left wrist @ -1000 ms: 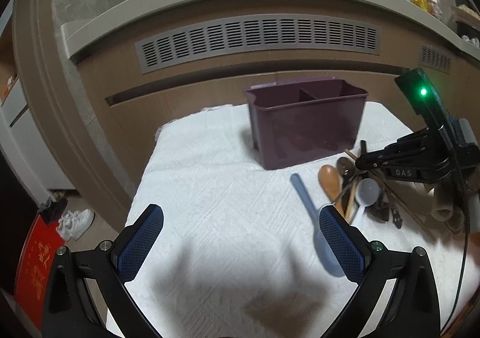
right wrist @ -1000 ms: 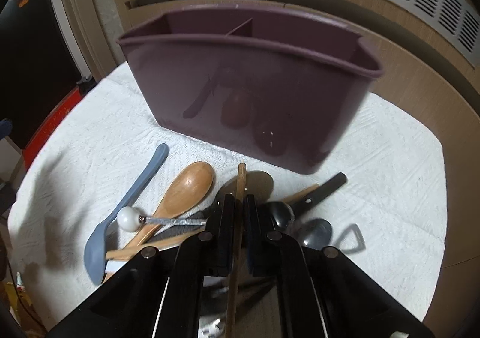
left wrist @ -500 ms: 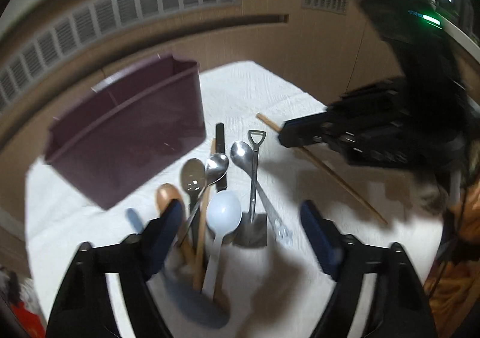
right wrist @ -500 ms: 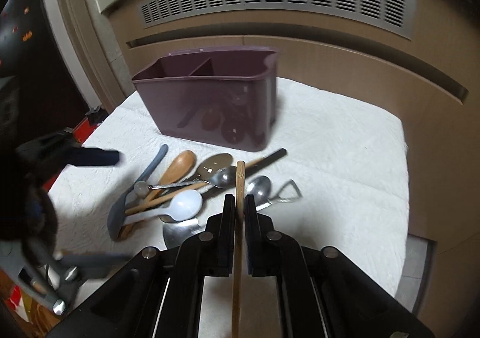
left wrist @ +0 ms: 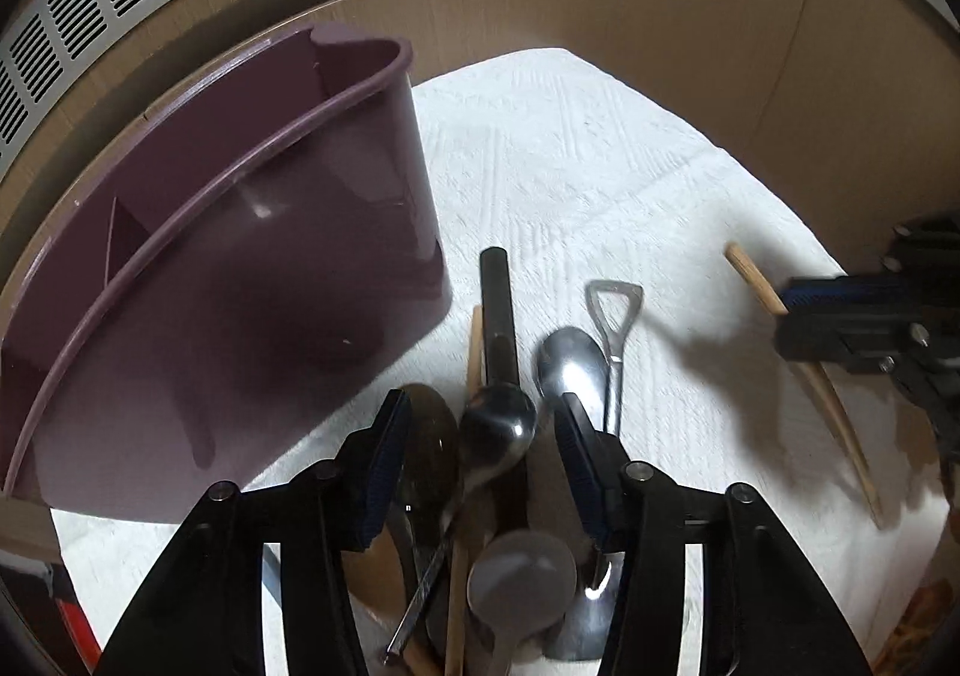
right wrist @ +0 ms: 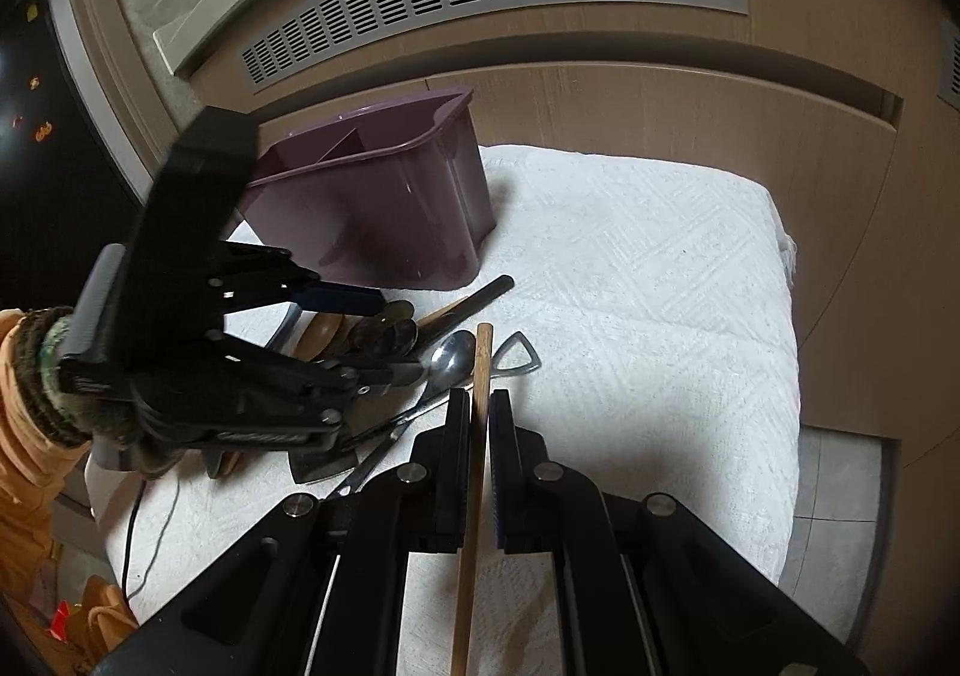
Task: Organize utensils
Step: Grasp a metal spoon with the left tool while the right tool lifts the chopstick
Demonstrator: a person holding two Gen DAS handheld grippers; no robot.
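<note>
My right gripper [right wrist: 480, 436] clamps a chopstick [right wrist: 477, 418]; my left gripper [left wrist: 483, 460], closing, straddles spoons [left wrist: 498, 424] beside the caddy [left wrist: 240, 280] (seemingly empty).

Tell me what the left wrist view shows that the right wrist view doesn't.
Left wrist only: a white spoon low in the pile, between the left gripper fingers, whose jaws have just been closing, not yet pressing on anything. Right wrist only: the person's orange sleeve. Both: the purple caddy, the shovel-handled spoon, and the wooden chopstick clamped in the right gripper.
</note>
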